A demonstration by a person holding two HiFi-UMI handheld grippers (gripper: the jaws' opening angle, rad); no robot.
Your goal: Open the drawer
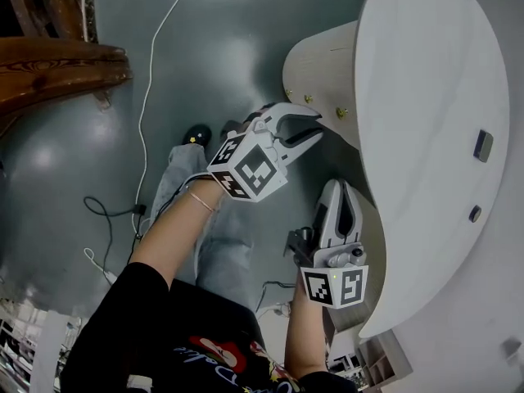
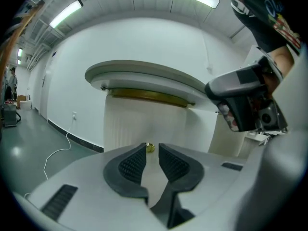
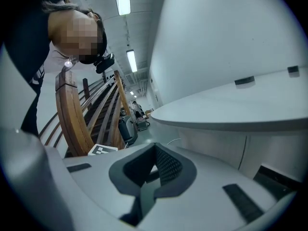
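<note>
1. Counter (image 1: pixel 426 97): a white, curved top fills the right side of the head view. In the left gripper view it overhangs the cabinet as a rounded slab across the upper middle.
2. Drawer front (image 2: pixel 139 121): a pale, finely ribbed panel stands upright beneath the counter. It lies at the centre of the left gripper view and at the upper centre of the head view, facing the left gripper. Its seams cannot be made out, so its long axis cannot be told.
3. Knob (image 2: pixel 149 147): small and brass, it projects from the panel toward the camera, its axis square to the panel. A second knob (image 1: pixel 309 98) shows on the same panel, just above the left gripper's upper jaw in the head view.
4. Left gripper (image 1: pixel 318 125): it points toward frame right at the panel. The jaws are parted and the pads touch nothing; the knob sits just beyond the tips, in line with the gap.
5. Right gripper (image 1: pixel 337 188): at lower centre of the head view, it points up-frame beside the counter's edge. The jaws are clenched together with nothing between them.
6. Floor (image 1: pixel 221 47): grey-green, filling the left and centre of the head view.
</note>
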